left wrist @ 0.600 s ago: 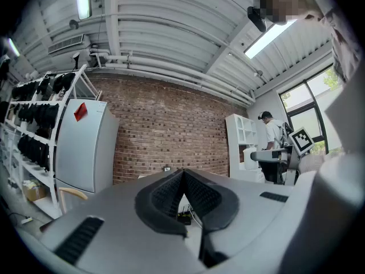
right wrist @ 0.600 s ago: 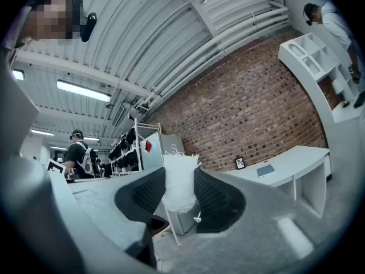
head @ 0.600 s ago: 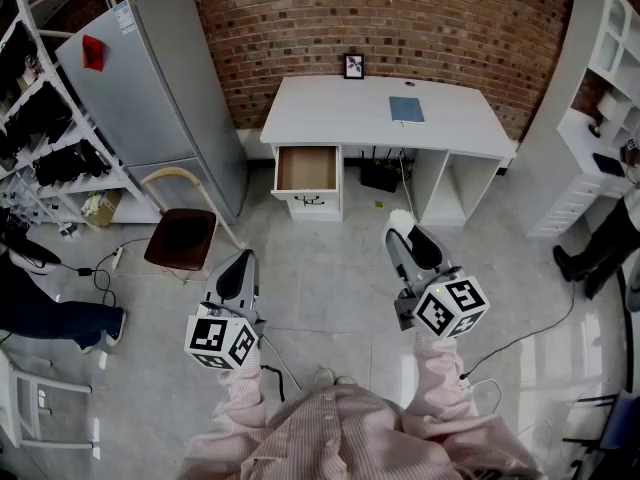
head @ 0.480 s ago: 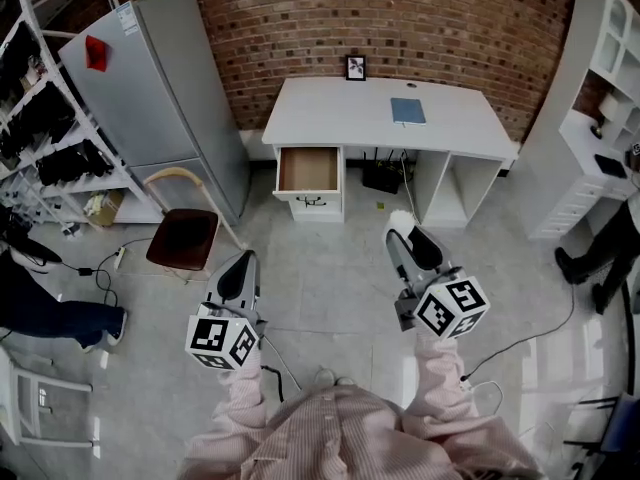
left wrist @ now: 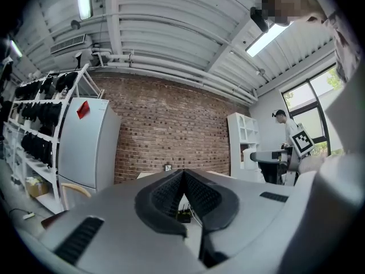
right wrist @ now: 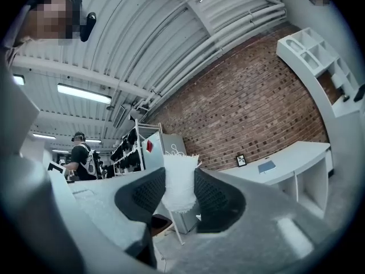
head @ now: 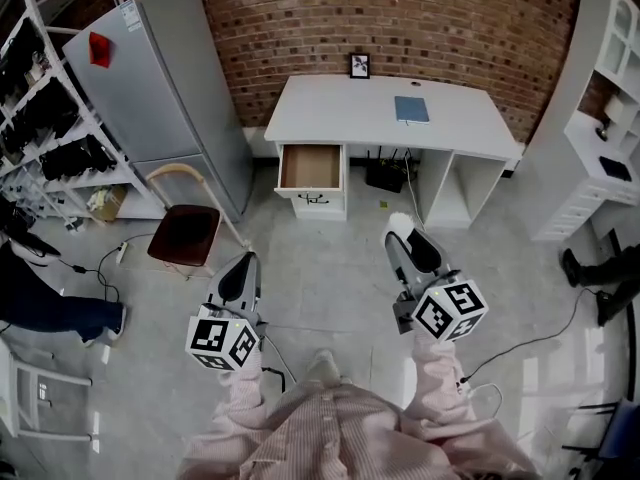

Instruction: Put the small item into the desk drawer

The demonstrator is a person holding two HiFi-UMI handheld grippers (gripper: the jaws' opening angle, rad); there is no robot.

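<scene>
Foam piece of white mesh (right wrist: 179,184), small and soft, is pinched between the two dark ribbed pads of the right gripper (head: 408,240). Both pads press on its sides, and its frayed top stands up above them. In the head view this white piece shows just at the tip of that gripper, held over the grey floor (head: 330,268) and well apart from the desk.

The left gripper (head: 241,266) has its jaws pressed together, tip against tip. Both grippers point forward, toward the white desk (head: 450,128) that stands against the red brick wall (head: 420,13).

The wooden-lined drawer (head: 309,167), under the left part of the desk top, is pulled out toward the person. On the desk top lies a flat blue notebook (head: 410,109), and at the back edge, by the wall, stands a small black-framed picture (head: 358,65).

To the left of the desk is a tall grey refrigerator (head: 165,88). In front of it stands a chair with a dark red seat (head: 185,238). The person's shirt (head: 330,433) is of pale pink striped cloth.
</scene>
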